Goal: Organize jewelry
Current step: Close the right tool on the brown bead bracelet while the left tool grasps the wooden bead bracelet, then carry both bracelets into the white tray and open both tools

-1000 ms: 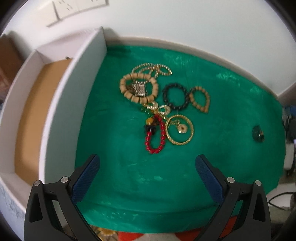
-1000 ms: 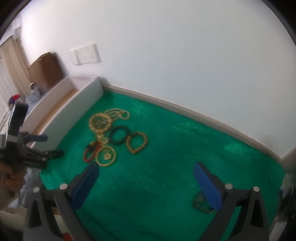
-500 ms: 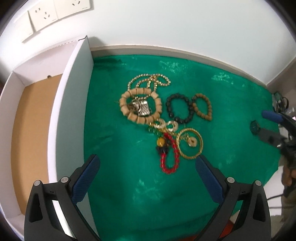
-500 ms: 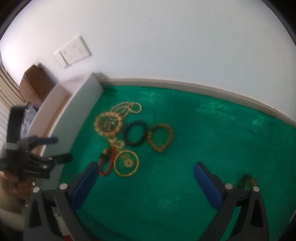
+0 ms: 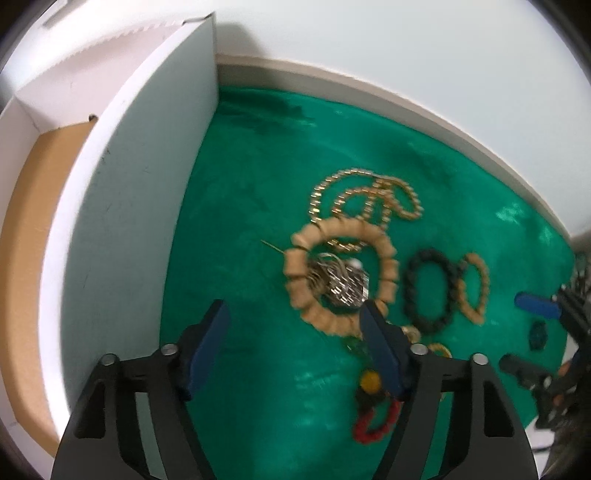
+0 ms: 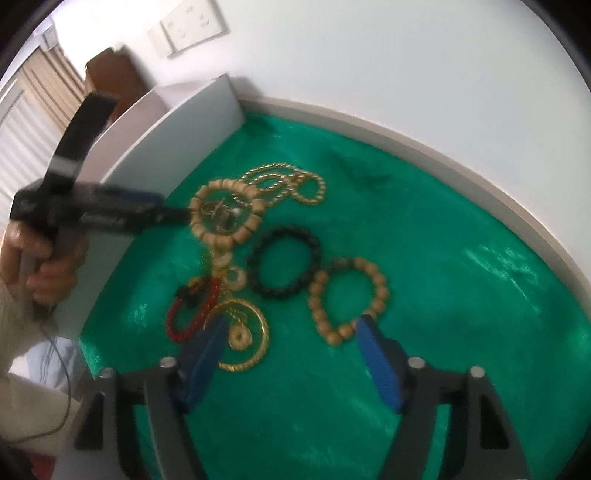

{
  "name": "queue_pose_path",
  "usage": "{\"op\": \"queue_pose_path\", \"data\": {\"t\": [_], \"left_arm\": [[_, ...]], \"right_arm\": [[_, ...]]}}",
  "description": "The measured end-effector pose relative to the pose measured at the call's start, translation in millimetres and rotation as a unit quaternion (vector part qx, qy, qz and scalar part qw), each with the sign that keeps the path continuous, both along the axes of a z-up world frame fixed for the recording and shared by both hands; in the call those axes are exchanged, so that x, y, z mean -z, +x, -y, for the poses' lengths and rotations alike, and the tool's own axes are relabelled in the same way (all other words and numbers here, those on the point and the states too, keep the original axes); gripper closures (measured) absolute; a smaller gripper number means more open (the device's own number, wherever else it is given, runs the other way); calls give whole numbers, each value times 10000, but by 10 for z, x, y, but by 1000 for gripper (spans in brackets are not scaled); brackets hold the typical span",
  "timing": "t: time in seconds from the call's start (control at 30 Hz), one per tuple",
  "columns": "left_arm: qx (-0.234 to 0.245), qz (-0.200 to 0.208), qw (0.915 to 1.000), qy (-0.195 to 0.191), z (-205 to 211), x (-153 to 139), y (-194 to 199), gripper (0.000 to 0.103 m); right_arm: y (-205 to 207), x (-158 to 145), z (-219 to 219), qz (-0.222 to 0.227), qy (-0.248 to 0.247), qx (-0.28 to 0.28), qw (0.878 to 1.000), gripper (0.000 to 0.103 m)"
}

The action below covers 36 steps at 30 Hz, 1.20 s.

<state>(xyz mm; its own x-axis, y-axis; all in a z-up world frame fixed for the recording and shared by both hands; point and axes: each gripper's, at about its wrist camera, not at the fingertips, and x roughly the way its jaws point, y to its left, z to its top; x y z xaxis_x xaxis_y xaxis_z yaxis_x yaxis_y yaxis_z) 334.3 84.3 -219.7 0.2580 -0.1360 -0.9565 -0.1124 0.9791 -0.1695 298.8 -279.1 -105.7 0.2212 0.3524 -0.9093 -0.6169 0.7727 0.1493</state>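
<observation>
A pile of jewelry lies on green cloth (image 5: 258, 369). A big wooden bead bracelet (image 5: 306, 236) rings a silver piece (image 5: 343, 280). Behind it lies a gold chain (image 5: 369, 195). A black bead bracelet (image 5: 428, 288), a tan bead bracelet (image 6: 347, 295), a red bead bracelet (image 6: 184, 325) and a gold hoop (image 6: 243, 336) lie around them. My left gripper (image 5: 295, 343) is open, low over the wooden bracelet's near side. My right gripper (image 6: 291, 354) is open above the gold hoop and tan bracelet.
A white box (image 5: 122, 184) with a brown floor (image 5: 22, 258) stands left of the cloth against the wall. A small dark green piece (image 5: 537, 334) lies at the cloth's right end. Wall sockets (image 6: 192, 29) show above the box.
Both grippers have moved down and in toward the jewelry pile. The left one now hangs just over the wooden bracelet, the right one over the gold hoop and tan bracelet.
</observation>
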Motion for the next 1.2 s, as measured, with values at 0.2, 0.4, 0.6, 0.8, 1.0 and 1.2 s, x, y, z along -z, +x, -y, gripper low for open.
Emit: {"op": "queue_pose_path", "data": {"t": [0.2,0.4,0.6,0.8,1.0,1.2], "left_arm": [[63,-191,9998,-33,24,200,134,70],[103,-94,9999,-17,84,183,88,88],[16,208,9996,-193,119,-77,-23,91],[-120,532,9964,-647,119,-584,-214,91],[-234,879,9926,-802,60,-1261,-595,91],[-708,1206,9878,-680,-367,-1860,-1168,91]], "right_arm": [[176,360,-186,-32,-514,-82,9986,44],[157,489,-190,100,-864,-76,9962,89],[196,134,215,-124,110,824,9965,91],[157,-460,671,-349,1290,1367,9815,91],[94,-839,721,-714,1943,1378,9686,91],[-87,-1247,340,-641,2176,925,9695,91]]}}
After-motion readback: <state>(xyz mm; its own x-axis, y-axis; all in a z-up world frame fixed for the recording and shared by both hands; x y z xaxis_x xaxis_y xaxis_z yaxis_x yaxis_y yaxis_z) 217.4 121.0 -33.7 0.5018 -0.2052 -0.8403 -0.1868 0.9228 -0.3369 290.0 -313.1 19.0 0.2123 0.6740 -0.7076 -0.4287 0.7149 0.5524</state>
